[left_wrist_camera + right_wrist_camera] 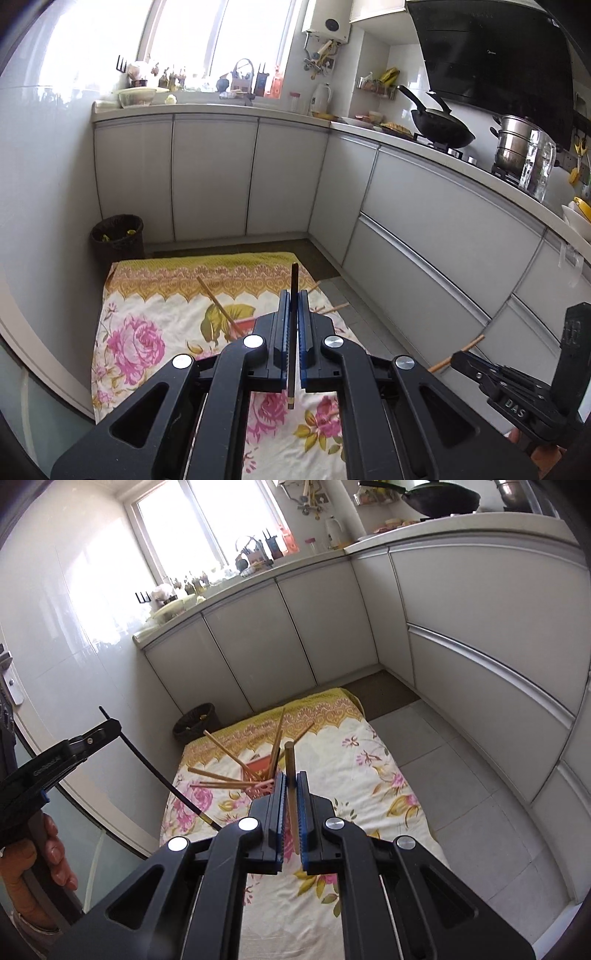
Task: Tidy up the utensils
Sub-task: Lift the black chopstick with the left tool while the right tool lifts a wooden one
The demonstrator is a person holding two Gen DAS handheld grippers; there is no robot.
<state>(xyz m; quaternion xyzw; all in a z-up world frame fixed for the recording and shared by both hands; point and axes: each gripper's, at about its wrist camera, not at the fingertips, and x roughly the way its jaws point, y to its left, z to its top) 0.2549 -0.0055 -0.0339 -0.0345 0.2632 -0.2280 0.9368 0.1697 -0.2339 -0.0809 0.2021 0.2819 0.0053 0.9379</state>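
The right tool (456,360) has "DAS" embossed on its body. It is clenched on one pale wooden chopstick (291,797). The left tool (294,295) grips one dark chopstick (293,332) with a gold end. Both are held up above the floral cloth (354,760) on the floor, where a pink holder (258,775) carries about five wooden chopsticks (221,775), fanned out.

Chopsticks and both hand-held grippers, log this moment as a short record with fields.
left hand-held gripper: shut on dark chopstick
right hand-held gripper: shut on tan chopstick
holder: pink, on floral cloth, several tan chopsticks leaning out
cloth: spread on kitchen floor
bin: in corner beyond cloth
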